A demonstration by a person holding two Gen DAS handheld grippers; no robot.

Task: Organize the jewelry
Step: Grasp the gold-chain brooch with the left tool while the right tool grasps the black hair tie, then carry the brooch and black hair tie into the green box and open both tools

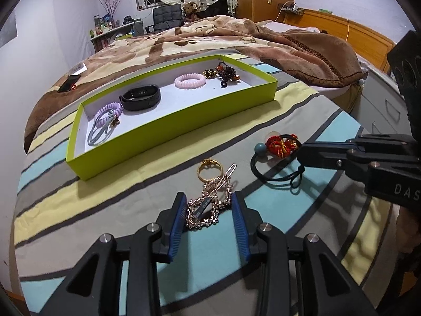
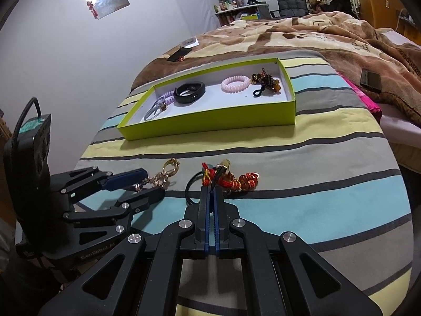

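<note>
1. Landmark: green tray [image 1: 168, 142] [image 2: 210, 122] sits on striped bedspread [image 1: 92, 210] [image 2: 315, 197], brown blanket [image 1: 289, 50] [image 2: 315, 39] behind it.
2. Inside tray, left end to right end: lilac hair ties [image 1: 105, 121] [image 2: 160, 102], black wristband [image 1: 140, 97] [image 2: 189, 92], pink coil tie [image 1: 190, 81] [image 2: 235, 84], dark beaded piece [image 1: 223, 72] [image 2: 265, 80].
3. Left gripper [image 1: 208, 202] [image 2: 143, 184] in front of tray, jaws wide apart, straddling gold chain pile [image 1: 208, 205] [image 2: 155, 180] that lies on bedspread; blue pads [image 1: 177, 218] either side, contact with chain unclear.
4. Gold ring [image 1: 208, 169] [image 2: 172, 166] just beyond the chain, between it and tray; a gold hair clip [image 1: 223, 179] lies across the chain.
5. Right gripper [image 2: 211, 189] [image 1: 302, 152] in front of tray's right half, jaws nearly together, pinching cord of red-and-black hair tie bundle [image 1: 281, 144] [image 2: 231, 177].
6. Bundle rests on bedspread: red braid, amber beads, teal bead [image 1: 260, 148], black loop [image 1: 265, 168].
7. Two phones on blanket: one behind the tray's left end [image 1: 69, 83] [image 2: 179, 54], one behind its right end [image 2: 371, 79].
</note>
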